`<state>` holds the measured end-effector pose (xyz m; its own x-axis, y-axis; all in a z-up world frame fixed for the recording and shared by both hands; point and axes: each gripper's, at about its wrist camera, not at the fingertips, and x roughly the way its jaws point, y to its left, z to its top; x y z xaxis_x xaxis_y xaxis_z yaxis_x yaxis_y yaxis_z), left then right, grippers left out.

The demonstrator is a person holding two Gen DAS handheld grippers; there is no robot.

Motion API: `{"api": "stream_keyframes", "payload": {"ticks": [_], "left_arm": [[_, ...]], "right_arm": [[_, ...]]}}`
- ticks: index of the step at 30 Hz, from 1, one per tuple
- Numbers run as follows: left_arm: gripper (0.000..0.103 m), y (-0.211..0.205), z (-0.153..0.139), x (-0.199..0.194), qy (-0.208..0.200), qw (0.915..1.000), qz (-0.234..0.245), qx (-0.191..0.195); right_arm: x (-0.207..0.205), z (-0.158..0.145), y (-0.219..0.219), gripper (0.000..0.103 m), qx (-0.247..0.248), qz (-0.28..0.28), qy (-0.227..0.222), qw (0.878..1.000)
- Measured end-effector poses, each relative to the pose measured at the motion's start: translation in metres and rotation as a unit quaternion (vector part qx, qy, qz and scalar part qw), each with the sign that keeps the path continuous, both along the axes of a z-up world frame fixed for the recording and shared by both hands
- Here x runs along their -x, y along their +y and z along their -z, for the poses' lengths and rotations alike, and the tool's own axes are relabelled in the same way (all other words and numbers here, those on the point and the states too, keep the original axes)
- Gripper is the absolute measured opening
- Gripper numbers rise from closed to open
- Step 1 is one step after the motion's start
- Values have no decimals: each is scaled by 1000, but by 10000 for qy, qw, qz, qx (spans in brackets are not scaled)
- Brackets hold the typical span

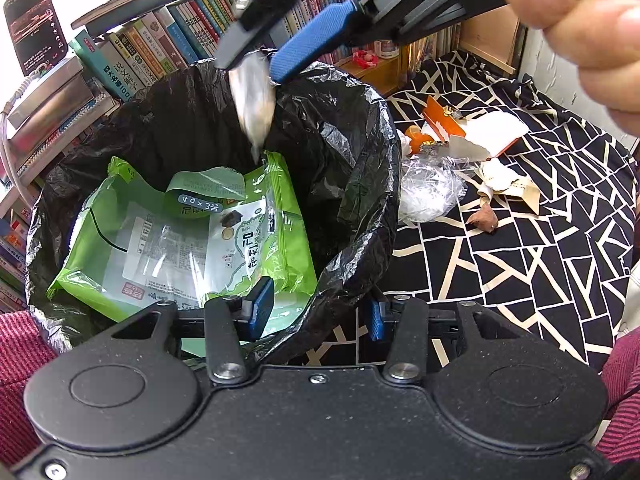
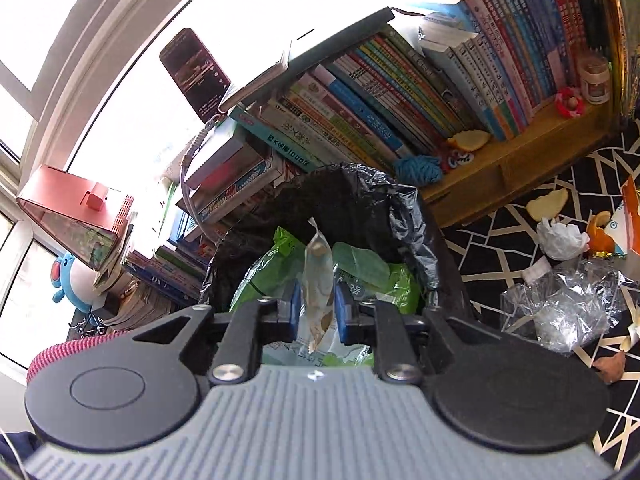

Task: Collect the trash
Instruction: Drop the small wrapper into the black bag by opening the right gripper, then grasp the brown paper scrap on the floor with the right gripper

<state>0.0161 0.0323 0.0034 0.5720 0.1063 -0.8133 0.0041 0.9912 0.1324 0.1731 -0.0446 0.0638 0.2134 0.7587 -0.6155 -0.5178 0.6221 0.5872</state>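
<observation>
Clear plastic wrapper (image 2: 318, 280) hangs between my right claw (image 2: 318, 312)'s parted pads over the black bin bag (image 1: 352, 152). My left claw (image 1: 316, 312) pinches that bag's rim.

The bin liner (image 1: 352, 152) was glossy black. Inside it lay a bright green packet (image 1: 280, 232) with a clear window, white print and a dark blue label. Over the liner hung a clear, silvery wrapper (image 1: 254, 100). Gripper pads (image 1: 316, 36) were blue on black fingers; the right gripper's housing (image 2: 312, 432) was ribbed grey. The cloth (image 1: 520, 260) to the right carried a black field broken by cream lines into irregular shards. On it lay an orange-and-white carton (image 1: 472, 128), orange peel (image 1: 416, 138), clear crumpled film (image 1: 430, 190) and white tissue (image 2: 560, 240). The sleeve (image 1: 20, 360) was red with dark stripes. Book spines (image 2: 400, 92) ran multicoloured.
</observation>
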Motion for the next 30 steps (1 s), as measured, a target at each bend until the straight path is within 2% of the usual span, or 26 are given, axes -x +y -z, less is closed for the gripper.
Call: {"api": "stream_keyframes", "payload": {"ticks": [1, 3, 10, 17, 22, 27, 30], "left_arm": [[44, 0, 0, 0, 0, 10000, 0, 1], [44, 0, 0, 0, -1, 10000, 4, 5], [44, 0, 0, -1, 5, 10000, -1, 11], [44, 1, 0, -1, 4, 10000, 1, 12], [44, 1, 0, -1, 5, 10000, 2, 9], [44, 0, 1, -1, -3, 10000, 12, -3], [44, 1, 1, 0, -19, 10000, 14, 6]], "right_arm": [[-1, 2, 1, 49, -34, -12, 37, 10000], [-2, 4, 0, 62, -89, -13, 60, 9999], [-8, 5, -20, 70, -170, 339, -23, 9993], [-15, 12, -64, 81, 124, 1126, -399, 9928], [-20, 31, -101, 87, 742, 1682, -379, 9822], [-22, 64, -134, 89, 1674, 2109, -493, 9618], [-20, 92, -148, 89, 1842, 2278, -757, 9531]]}}
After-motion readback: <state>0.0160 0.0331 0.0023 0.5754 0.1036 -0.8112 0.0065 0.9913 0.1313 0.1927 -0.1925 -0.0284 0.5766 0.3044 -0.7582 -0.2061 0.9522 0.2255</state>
